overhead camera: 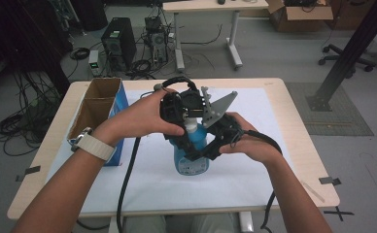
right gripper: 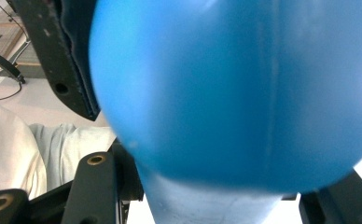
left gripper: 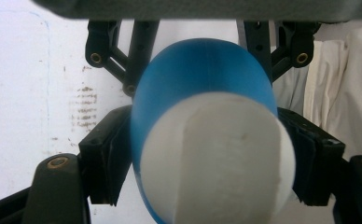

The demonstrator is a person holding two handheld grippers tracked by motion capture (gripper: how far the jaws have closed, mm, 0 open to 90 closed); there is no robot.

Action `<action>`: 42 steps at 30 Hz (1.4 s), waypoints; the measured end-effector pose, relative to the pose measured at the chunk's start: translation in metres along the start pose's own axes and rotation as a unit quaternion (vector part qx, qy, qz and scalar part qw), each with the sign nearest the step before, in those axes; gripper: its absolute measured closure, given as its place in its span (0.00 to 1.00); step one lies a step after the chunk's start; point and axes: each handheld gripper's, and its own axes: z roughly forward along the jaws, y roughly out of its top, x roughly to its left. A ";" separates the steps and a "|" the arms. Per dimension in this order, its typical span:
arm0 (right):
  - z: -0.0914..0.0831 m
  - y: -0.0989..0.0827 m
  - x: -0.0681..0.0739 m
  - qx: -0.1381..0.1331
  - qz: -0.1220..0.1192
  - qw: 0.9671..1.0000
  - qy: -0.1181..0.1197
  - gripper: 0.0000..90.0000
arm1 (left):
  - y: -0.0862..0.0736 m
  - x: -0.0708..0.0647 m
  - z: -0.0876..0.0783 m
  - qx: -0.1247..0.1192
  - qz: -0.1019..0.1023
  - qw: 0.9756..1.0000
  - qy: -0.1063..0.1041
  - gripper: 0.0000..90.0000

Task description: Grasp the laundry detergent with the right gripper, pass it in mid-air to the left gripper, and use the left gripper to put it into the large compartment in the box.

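Lab: computer towers [overhead camera: 119,42], tangled floor cables [overhead camera: 11,127], desks, cardboard box [overhead camera: 300,14].

Bottle [overhead camera: 192,160] stands upright on the paper sheet [overhead camera: 235,179] near the middle of the table [overhead camera: 298,141]. Open cardboard box [overhead camera: 95,109] sits at the table's left, well apart from the bottle. Left gripper [overhead camera: 184,121] lies above the bottle's cap [left gripper: 216,158]; right gripper [overhead camera: 211,145] lies beside the bottle's right.
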 end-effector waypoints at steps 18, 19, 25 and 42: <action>0.001 0.000 0.001 0.002 0.000 1.000 0.001 0.48 | -0.001 0.000 0.002 -0.004 0.001 1.000 0.006 0.41; 0.001 0.000 0.001 0.002 0.001 1.000 0.001 0.48 | -0.001 -0.001 0.002 -0.004 0.001 1.000 0.006 0.41; 0.001 0.000 0.001 0.002 -0.002 1.000 -0.001 0.48 | -0.001 -0.002 0.002 -0.004 0.006 1.000 0.011 0.42; -0.018 -0.023 -0.004 0.004 0.044 0.999 -0.011 0.21 | 0.000 -0.004 -0.009 0.009 -0.024 0.999 0.023 0.42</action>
